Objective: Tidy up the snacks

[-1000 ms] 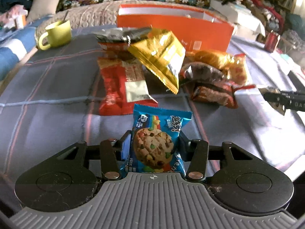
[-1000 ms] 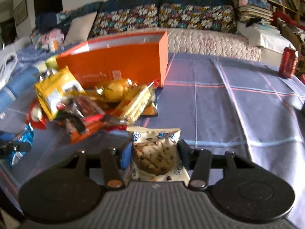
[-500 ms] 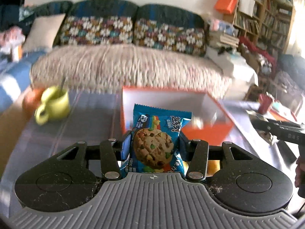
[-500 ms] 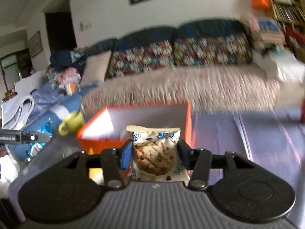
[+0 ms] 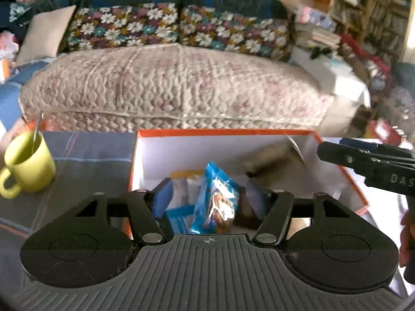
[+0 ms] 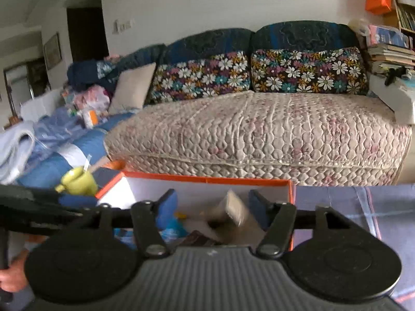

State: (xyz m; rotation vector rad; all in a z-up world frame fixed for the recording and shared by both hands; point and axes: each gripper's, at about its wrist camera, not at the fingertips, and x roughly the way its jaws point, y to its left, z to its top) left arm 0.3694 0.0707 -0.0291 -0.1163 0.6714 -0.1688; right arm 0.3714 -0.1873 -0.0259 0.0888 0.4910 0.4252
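Over the white-lined orange cardboard box (image 5: 337, 171), both grippers' jaws had just been opening, the left gripper (image 5: 210, 194) releasing a blue cookie packet (image 5: 216, 202), the right gripper (image 6: 215, 207) a blurred pale packet (image 6: 234, 211).

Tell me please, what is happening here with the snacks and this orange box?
A person is sorting snacks with a gripper in each hand. Both grippers are over the orange box and their jaws have just been opening. The blue cookie packet is slipping from the left gripper into the box, and the white cookie packet, blurred, is dropping from the right gripper. A yellow mug stands beside the box.
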